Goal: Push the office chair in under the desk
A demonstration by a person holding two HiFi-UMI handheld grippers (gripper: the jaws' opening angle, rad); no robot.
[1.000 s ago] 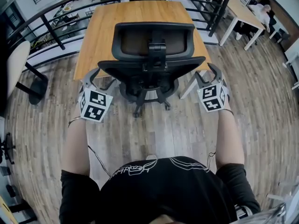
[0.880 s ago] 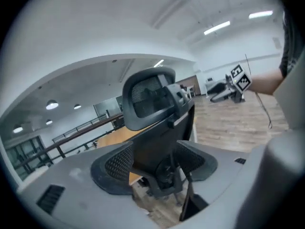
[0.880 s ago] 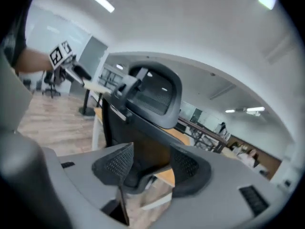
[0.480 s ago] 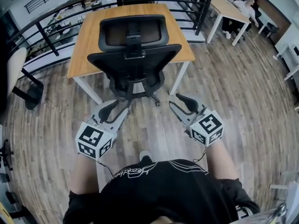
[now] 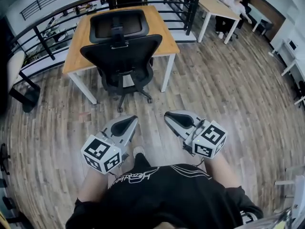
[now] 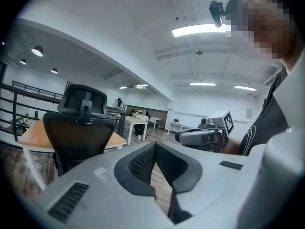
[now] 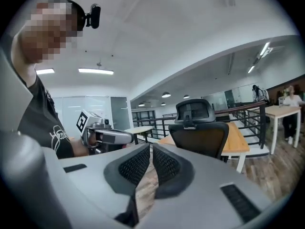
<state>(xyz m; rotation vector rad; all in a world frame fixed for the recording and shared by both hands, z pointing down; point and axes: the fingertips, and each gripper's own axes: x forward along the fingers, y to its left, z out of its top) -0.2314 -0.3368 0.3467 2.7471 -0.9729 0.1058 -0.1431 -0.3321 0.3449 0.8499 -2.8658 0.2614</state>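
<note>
The black office chair (image 5: 121, 51) stands with its seat tucked under the wooden desk (image 5: 159, 30), its backrest towards me. Both grippers are held close to my body, well back from the chair, touching nothing. My left gripper (image 5: 129, 120) is shut and empty. The jaws of my right gripper (image 5: 169, 116) have just been closing and now meet with nothing between them. In the left gripper view the closed jaws (image 6: 153, 144) point past the chair (image 6: 78, 132). The right gripper view shows its jaws (image 7: 151, 147) together, with the chair (image 7: 200, 132) and desk (image 7: 236, 140) ahead.
A black railing (image 5: 57, 13) runs behind the desk. Another desk (image 5: 217, 6) with a seated person stands at the back right. A light chair (image 5: 16, 70) sits at the left edge. Wooden floor lies between me and the chair.
Both grippers drew back from the sides of the chair towards my body, rolled, and their jaws closed. The chair now lies farther away, under the desk.
</note>
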